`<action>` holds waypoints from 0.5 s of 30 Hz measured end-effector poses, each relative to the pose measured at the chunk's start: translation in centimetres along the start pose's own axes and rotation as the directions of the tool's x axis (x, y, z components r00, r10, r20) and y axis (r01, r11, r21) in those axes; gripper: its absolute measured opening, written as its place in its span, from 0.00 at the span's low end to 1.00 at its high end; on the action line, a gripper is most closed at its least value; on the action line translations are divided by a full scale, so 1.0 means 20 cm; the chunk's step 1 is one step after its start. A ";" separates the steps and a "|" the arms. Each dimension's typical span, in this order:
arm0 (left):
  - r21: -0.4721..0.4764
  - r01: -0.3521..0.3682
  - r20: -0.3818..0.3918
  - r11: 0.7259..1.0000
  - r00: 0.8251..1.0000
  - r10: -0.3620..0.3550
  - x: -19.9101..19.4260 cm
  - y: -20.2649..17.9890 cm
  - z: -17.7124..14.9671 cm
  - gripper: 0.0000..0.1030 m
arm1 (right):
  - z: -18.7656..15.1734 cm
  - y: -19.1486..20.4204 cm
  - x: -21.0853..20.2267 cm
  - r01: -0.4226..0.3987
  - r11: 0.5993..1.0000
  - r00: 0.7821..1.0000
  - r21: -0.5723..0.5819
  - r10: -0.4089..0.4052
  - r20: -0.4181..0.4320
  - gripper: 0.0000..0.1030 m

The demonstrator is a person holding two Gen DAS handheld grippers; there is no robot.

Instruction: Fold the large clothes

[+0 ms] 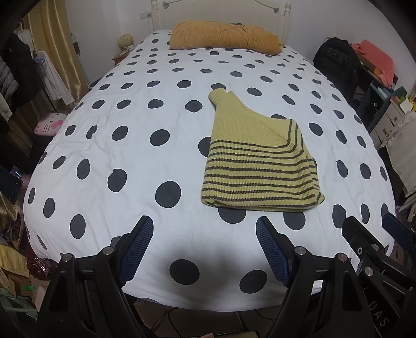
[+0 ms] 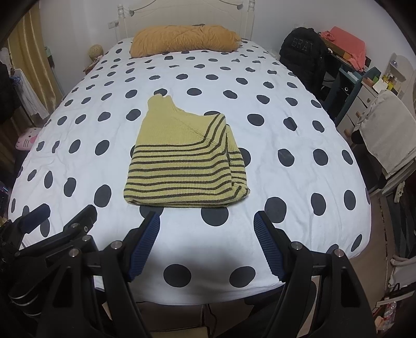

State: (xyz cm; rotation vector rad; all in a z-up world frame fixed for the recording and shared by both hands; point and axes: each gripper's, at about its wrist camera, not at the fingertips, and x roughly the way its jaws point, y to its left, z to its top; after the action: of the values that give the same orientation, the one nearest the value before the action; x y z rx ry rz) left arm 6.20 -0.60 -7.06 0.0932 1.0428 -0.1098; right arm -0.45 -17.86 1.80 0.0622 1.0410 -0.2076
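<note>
Polka-dot bed (image 1: 104, 145) has the folded striped sweater (image 1: 257, 166) near its foot edge; left tongs (image 1: 204, 249) and right tongs (image 2: 206, 245) both spread wide, empty.

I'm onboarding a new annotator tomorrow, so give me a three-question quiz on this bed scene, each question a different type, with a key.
1. True or false: the left gripper is shut on the striped sweater.
2. Multiple choice: where does the orange pillow lie? A) at the foot of the bed, B) against the headboard, C) on the sweater.
3. Fill in: the sweater rests on a white bedspread printed with dark ____.

Key:
1. False; both the left gripper and the right gripper are open, held short of the sweater.
2. B.
3. Dots.
</note>
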 end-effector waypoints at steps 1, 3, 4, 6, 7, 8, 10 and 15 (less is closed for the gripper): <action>0.000 0.003 -0.002 1.000 1.000 -0.003 0.00 0.00 0.00 0.79 | 0.00 0.00 0.00 0.000 1.000 1.000 -0.001 0.000 0.000 0.73; -0.002 0.008 -0.006 1.000 1.000 -0.008 0.00 0.00 0.00 0.79 | 0.00 0.00 0.00 0.001 1.000 1.000 -0.002 -0.001 0.001 0.73; -0.001 0.010 -0.007 1.000 1.000 -0.010 0.00 0.00 0.00 0.79 | 0.00 0.00 0.00 0.001 1.000 1.000 -0.002 -0.001 0.000 0.73; 0.003 0.010 -0.008 1.000 1.000 -0.010 0.00 0.00 0.00 0.79 | 0.00 0.00 0.00 0.002 1.000 1.000 -0.002 -0.002 0.000 0.73; 0.006 0.010 -0.009 1.000 1.000 -0.010 0.01 0.00 0.00 0.79 | 0.00 0.00 0.00 0.002 1.000 1.000 -0.002 -0.002 0.000 0.73; 0.009 0.011 -0.011 1.000 1.000 -0.010 0.01 -0.01 0.00 0.79 | 0.00 0.00 0.00 0.002 1.000 1.000 -0.002 -0.002 -0.002 0.73; 0.011 0.015 -0.019 1.000 1.000 -0.015 0.03 -0.01 0.00 0.79 | 0.01 -0.01 0.00 0.005 1.000 1.000 0.000 -0.005 -0.006 0.73; 0.013 0.021 -0.048 1.000 0.999 -0.020 0.08 -0.03 0.00 0.79 | 0.01 -0.04 0.03 0.017 1.000 1.000 -0.005 -0.017 -0.023 0.73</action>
State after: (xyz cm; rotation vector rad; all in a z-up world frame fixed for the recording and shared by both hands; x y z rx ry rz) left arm 6.87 -1.23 -8.48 0.0978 1.0915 -0.1336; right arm -0.07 -18.85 1.37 0.0516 1.0651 -0.2207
